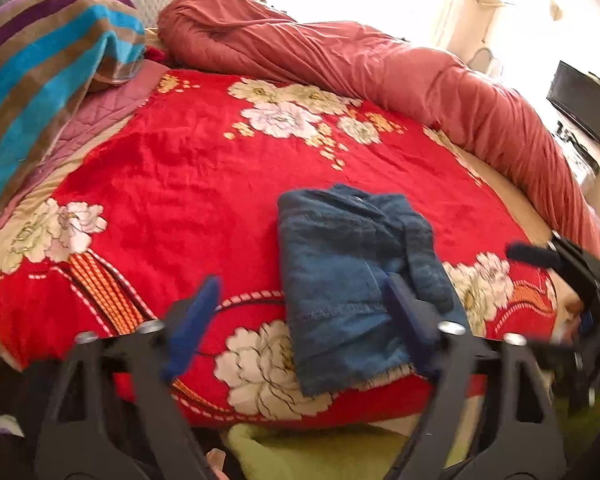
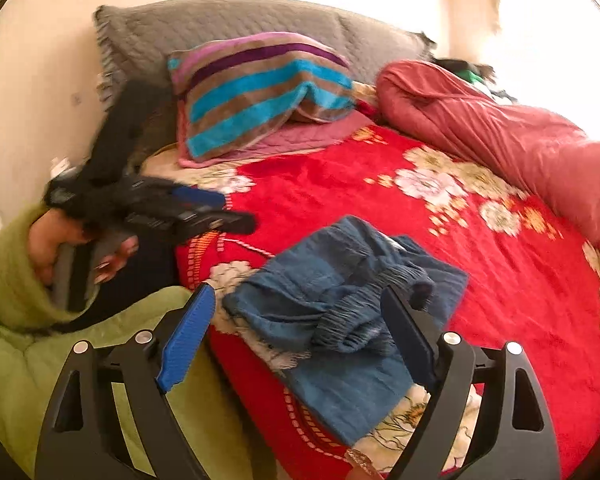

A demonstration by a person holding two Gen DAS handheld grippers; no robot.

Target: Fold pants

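Blue denim pants (image 1: 348, 276) lie folded in a compact bundle on the red floral blanket (image 1: 188, 184), near the bed's front edge. In the right wrist view the pants (image 2: 340, 304) show a gathered elastic waistband on top. My left gripper (image 1: 300, 320) is open and empty, its fingers straddling the near edge of the pants without touching. My right gripper (image 2: 300, 328) is open and empty just in front of the pants. The left gripper also shows in the right wrist view (image 2: 204, 212), hand-held at the left. The right gripper shows at the right edge of the left wrist view (image 1: 540, 256).
A striped pillow (image 2: 256, 92) and a grey pillow (image 2: 228, 28) lie at the head of the bed. A rolled red duvet (image 1: 380, 64) runs along the far side. A green sleeve (image 2: 16, 272) covers the person's arm. A dark screen (image 1: 582, 100) stands at the right.
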